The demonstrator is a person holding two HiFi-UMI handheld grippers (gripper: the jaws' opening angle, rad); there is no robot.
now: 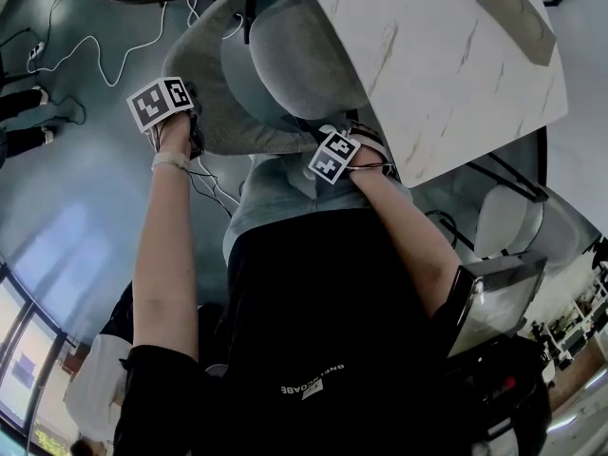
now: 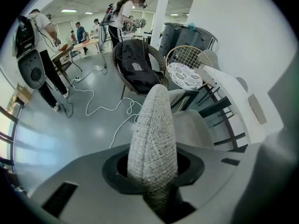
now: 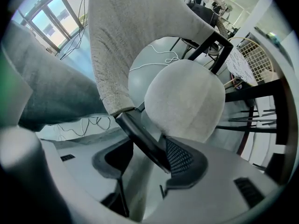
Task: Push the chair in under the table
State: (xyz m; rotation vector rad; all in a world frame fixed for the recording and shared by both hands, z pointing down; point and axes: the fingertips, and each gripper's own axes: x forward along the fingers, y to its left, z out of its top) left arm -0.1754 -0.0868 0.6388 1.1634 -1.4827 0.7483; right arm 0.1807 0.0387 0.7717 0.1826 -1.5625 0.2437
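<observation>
Grey-fabric chair point(image 1: 294, 65): clamps backrest point(image 2: 152, 125) in left gripper point(image 2: 153, 171) at 9 o'clock; straddles frame bar point(image 3: 140, 136) with right gripper point(image 3: 147, 160), jaws apart, 5 o'clock.

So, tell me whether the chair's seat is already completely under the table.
No: the head view shows most of the chair's grey seat out beyond the edge of the white table.

Before us stands the chair point(image 1: 228, 74), its seat partly under the table point(image 1: 446, 55) on our right. Left of the chair a cable point(image 1: 95, 50) lies on the floor; beyond it stands a second chair point(image 2: 135, 62).
</observation>
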